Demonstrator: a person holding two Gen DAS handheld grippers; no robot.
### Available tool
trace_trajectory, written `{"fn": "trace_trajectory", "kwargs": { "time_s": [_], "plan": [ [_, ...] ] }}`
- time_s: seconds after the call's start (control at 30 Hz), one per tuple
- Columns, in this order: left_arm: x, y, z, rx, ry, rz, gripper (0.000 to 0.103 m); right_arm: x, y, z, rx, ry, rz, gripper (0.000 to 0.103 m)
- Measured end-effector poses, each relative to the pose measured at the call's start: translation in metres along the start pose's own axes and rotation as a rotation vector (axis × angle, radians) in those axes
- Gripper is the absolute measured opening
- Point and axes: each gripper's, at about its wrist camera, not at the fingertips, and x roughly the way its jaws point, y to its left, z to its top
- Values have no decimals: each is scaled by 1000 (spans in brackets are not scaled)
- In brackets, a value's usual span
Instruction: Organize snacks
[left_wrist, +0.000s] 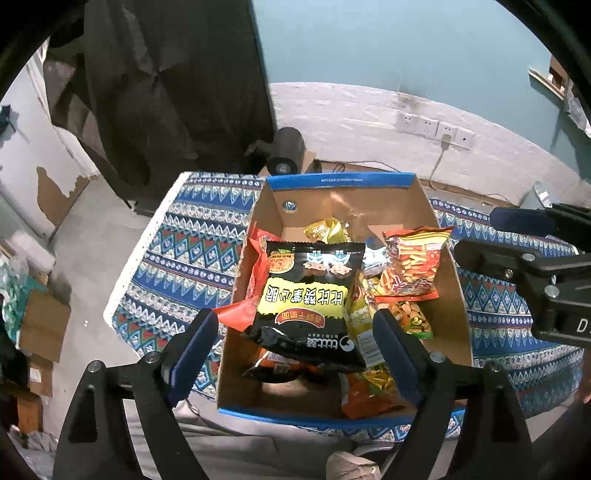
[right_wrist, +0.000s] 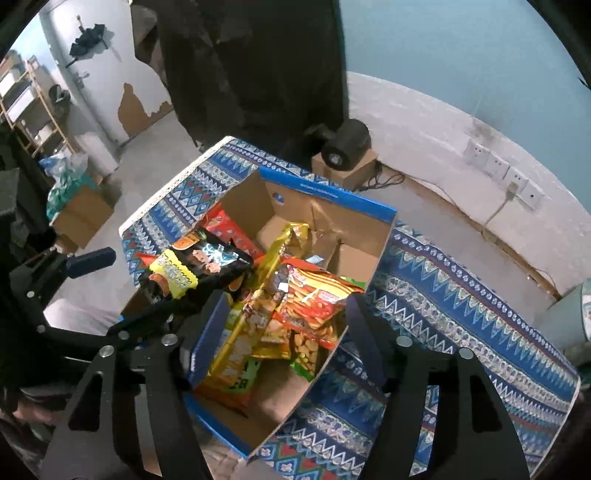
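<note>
A patterned blue cloth (left_wrist: 177, 236) is seen over the surface, a cardboard box (left_wrist: 448, 295) on it. Left gripper (left_wrist: 295, 343): fingers spread, black snack bag (left_wrist: 310, 295) loose between them, atop the box's snacks. Right gripper (right_wrist: 280, 328): fingers apart, orange snack bag (right_wrist: 314, 299) lying in the box.

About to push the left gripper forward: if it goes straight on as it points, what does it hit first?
Most likely the black and yellow snack bag, lying between the open jaws atop the snacks in the cardboard box; depth is uncertain.
</note>
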Motion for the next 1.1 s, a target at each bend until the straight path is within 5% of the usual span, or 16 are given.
{"fn": "trace_trajectory", "kwargs": {
  "time_s": [0.23, 1.1],
  "plan": [
    [-17, -3, 0, 15, -24, 5, 88, -18, -1, -5, -4, -40, -10, 76],
    [-46, -12, -3, 55, -86, 21, 92, -53, -4, -23, -26, -102, -24, 76]
  ]
}}
